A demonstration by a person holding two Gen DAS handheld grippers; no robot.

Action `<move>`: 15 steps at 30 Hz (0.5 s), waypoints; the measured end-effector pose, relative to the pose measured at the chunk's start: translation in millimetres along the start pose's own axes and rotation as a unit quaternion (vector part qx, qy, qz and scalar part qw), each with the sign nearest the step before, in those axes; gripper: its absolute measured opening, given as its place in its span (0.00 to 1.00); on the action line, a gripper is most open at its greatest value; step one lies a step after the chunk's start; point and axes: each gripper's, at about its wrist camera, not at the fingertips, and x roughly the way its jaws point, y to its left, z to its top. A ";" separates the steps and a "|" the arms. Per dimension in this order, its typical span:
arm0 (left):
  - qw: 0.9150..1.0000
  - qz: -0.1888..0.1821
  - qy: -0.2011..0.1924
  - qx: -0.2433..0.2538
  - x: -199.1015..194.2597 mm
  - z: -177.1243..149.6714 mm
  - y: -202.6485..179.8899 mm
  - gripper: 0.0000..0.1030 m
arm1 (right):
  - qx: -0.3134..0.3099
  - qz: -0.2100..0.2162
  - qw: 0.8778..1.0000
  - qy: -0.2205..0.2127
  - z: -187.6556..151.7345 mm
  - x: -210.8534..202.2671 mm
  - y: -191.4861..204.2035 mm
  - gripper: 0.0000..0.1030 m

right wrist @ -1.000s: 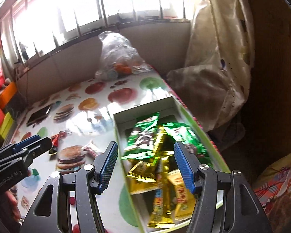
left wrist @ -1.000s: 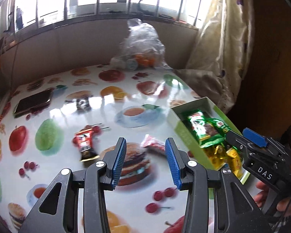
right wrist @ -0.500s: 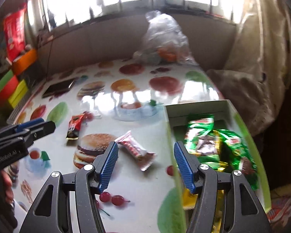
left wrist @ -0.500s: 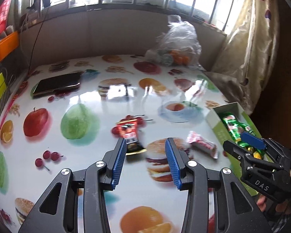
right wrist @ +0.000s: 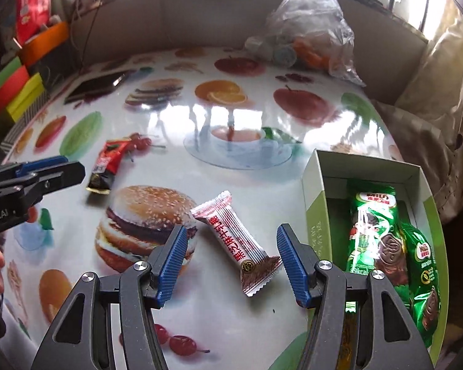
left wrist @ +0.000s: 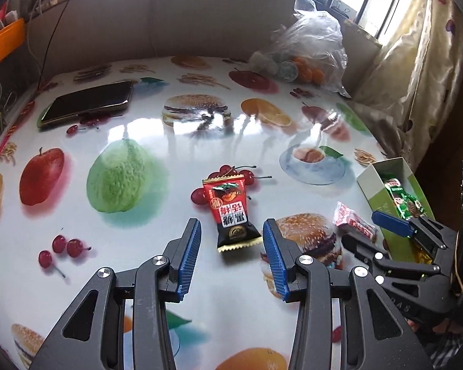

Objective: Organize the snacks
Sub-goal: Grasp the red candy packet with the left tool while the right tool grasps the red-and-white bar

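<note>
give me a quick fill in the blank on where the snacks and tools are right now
1. The left tool hovers open over the ____ and black snack packet.
2. The right tool is lined up with the pink and white snack packet, which lies on the ____.
3. The green Milo packets lie inside the green ____.
4. Both tools are ____.

Missing words: red; table; box; open

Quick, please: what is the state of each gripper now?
Left gripper: open, holding nothing, red snack ahead.
Right gripper: open, holding nothing, pink snack between its fingers.
</note>
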 end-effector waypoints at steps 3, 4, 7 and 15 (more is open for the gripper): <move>1.000 -0.004 0.011 0.001 10.1 4.3 -1.4 0.42 | -0.004 -0.002 1.000 0.008 0.2 6.3 -0.7 0.59; 1.000 -0.001 0.010 0.000 11.7 5.5 -1.6 0.42 | -0.003 -0.002 1.000 0.008 0.5 7.1 -0.8 0.59; 1.000 -0.001 0.007 0.004 15.8 10.2 -3.8 0.42 | 0.000 0.001 1.000 0.010 0.4 9.7 -1.1 0.59; 0.999 0.029 0.016 0.010 30.7 14.5 -6.7 0.42 | -0.001 -0.005 1.000 0.009 2.2 11.6 -0.7 0.58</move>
